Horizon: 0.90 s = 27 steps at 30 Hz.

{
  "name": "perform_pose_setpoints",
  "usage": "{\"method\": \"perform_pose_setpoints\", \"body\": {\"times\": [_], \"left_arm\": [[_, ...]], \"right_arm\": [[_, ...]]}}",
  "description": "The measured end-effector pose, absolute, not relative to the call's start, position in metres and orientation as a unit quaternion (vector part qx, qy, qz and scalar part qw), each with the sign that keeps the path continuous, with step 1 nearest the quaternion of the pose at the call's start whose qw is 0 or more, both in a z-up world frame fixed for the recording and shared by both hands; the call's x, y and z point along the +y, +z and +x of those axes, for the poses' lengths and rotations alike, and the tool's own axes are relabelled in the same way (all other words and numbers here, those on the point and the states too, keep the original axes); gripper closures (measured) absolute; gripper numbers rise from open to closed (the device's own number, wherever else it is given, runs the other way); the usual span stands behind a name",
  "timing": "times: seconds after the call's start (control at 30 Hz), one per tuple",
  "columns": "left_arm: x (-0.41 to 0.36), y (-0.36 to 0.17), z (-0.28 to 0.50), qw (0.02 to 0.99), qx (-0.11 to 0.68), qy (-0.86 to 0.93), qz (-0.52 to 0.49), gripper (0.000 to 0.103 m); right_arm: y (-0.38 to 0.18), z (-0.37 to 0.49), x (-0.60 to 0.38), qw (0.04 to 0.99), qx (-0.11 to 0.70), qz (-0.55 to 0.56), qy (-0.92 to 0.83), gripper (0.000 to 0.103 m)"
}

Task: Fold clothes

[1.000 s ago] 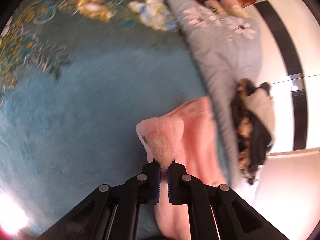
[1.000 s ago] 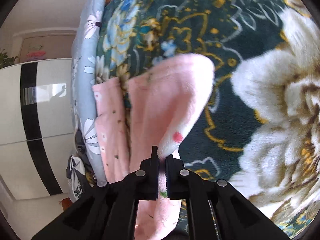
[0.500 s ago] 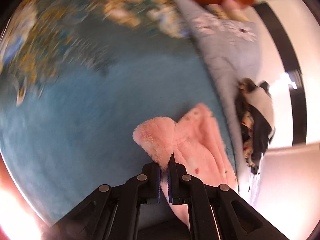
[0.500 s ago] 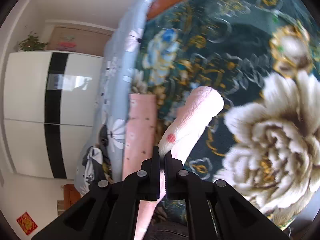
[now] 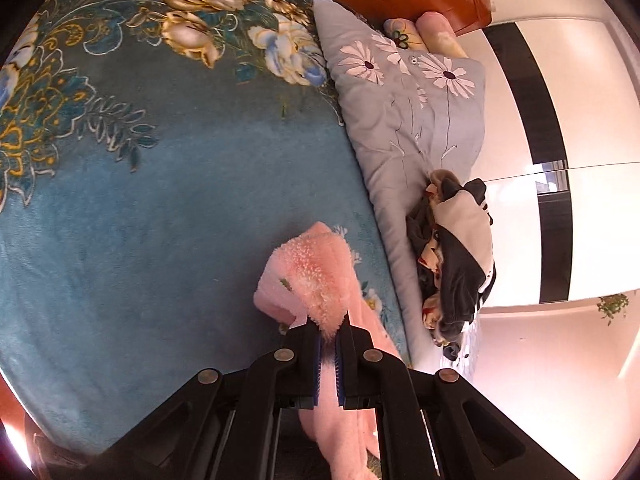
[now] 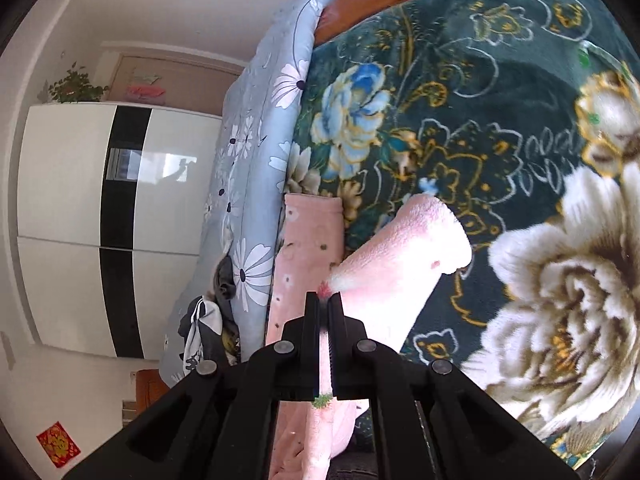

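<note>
Open teal blanket [image 5: 168,200] left of L gripper, grey floral quilt [image 5: 404,112] and dark clothes pile [image 5: 460,256] crowding right

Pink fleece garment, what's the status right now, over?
Left hand-held gripper and right hand-held gripper both shut on pink fleece garment. Garment lifted over floral blanket. Nothing in the way.

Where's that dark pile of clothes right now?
In the left wrist view, the dark pile of clothes lies at right on the grey daisy quilt, beyond the pink fleece garment.
</note>
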<state>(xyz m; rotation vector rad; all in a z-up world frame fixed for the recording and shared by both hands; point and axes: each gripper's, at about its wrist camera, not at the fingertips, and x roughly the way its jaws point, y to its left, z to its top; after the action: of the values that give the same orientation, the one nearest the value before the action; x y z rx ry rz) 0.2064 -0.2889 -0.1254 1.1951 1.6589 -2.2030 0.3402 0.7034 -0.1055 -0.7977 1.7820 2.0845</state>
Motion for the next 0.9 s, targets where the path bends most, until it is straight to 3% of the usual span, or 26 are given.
{"method": "perform_pose_setpoints", "body": {"times": [0.23, 0.57, 0.9], "left_arm": [[-0.294, -0.112, 0.200, 0.053, 0.582, -0.714, 0.386, 0.098], [-0.290, -0.104, 0.109, 0.034, 0.632, -0.672, 0.384, 0.097], [-0.291, -0.155, 0.004, 0.094, 0.607, -0.667, 0.421, 0.097]], "right_arm": [[-0.109, 0.301, 0.707, 0.142, 0.628, -0.274, 0.715, 0.100], [-0.101, 0.169, 0.713, 0.124, 0.595, -0.301, 0.735, 0.100], [-0.175, 0.027, 0.706, 0.149, 0.564, -0.389, 0.713, 0.100]]}}
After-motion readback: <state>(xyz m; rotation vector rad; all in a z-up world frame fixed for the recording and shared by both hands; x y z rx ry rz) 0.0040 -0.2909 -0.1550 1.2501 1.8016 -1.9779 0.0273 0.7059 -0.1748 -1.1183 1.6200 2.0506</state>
